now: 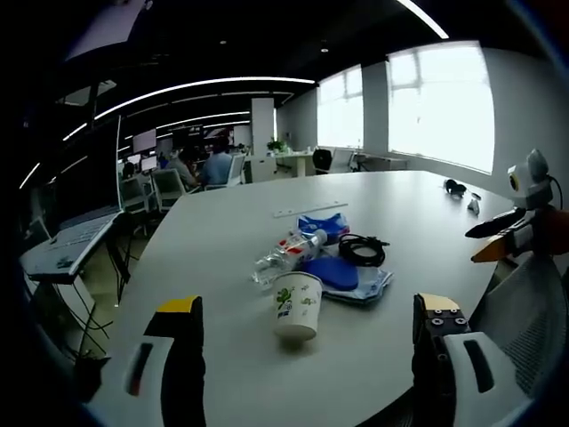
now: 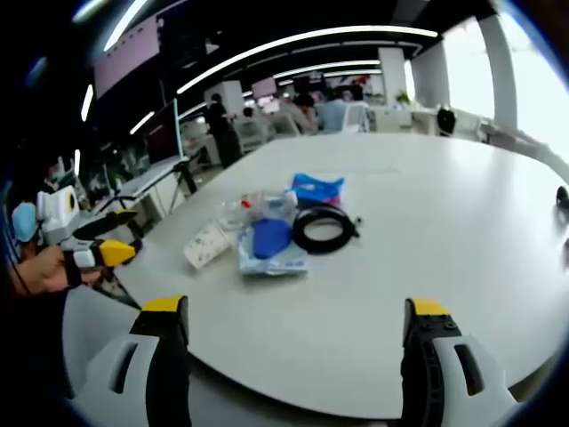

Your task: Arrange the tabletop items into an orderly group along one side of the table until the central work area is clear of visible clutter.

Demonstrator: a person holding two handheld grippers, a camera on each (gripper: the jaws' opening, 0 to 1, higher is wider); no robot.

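In the left gripper view, our left gripper [image 1: 309, 342] hangs over the near edge of the desk [image 1: 222, 240] with its jaws spread wide and nothing between them. Just beyond them, near that edge, we see a paper cup [image 1: 296, 305] standing upright, white with a green print. Touching or almost touching it behind lies a clear water bottle [image 1: 286, 253] on its side, blue cap pointing away from us. Beside the bottle sits a flat blue pouch [image 1: 342, 274] in a clear wrapper, and on its far end a coil of black cable [image 1: 360, 249]. A second blue packet [image 1: 322, 224] lies just behind, and a pale flat strip [image 1: 309, 210] past that, toward the middle of the desk. Far off near the opposite edge we make out a small dark object [image 1: 455, 187]; we cannot tell what it is.

In the right gripper view, our right gripper [image 2: 293, 351] hovers at the desk's edge, jaws likewise wide apart and empty. From here the cluster sits well in from the near edge, and the left gripper shows off the desk's edge at the left, held in a hand [image 2: 40, 269].
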